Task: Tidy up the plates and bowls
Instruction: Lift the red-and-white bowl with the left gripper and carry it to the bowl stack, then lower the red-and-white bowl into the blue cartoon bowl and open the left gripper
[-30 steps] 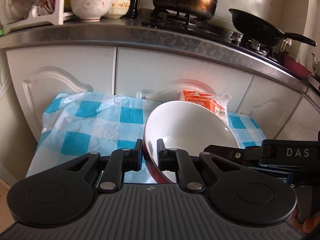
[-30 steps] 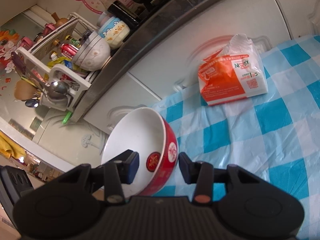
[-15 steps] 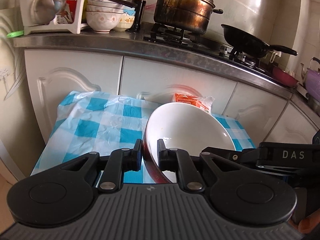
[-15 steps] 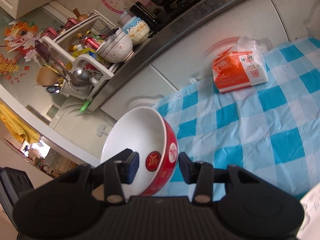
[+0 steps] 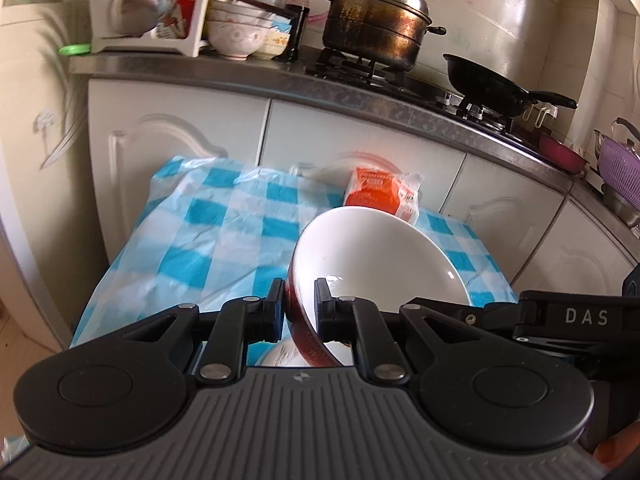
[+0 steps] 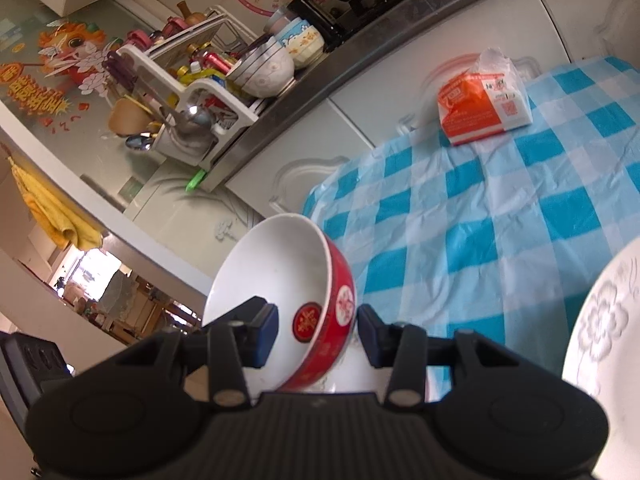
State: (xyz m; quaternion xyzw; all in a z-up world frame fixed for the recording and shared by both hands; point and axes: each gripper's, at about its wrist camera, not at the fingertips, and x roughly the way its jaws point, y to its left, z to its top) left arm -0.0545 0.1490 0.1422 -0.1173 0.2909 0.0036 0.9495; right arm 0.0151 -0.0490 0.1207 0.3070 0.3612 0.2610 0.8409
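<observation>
A red bowl (image 5: 376,256) with a white inside is held tilted above the blue-checked table (image 5: 224,236). My left gripper (image 5: 300,306) is shut on its rim. In the right wrist view the same red bowl (image 6: 320,312) sits between the wide-apart fingers of my right gripper (image 6: 316,330), which is open and not clamping it. A white embossed plate (image 6: 600,320) shows at the right edge. A white dish (image 5: 280,354) lies under the bowl.
An orange packet (image 5: 380,196) lies at the table's far edge against white cabinets. On the counter stand stacked bowls (image 5: 240,32), a utensil rack (image 5: 148,12), a steel pot (image 5: 376,20) and a black pan (image 5: 488,84).
Both grippers and the bowl have pulled back and up from the cabinets. More of the counter and table shows. The white plate has come into the right wrist view.
</observation>
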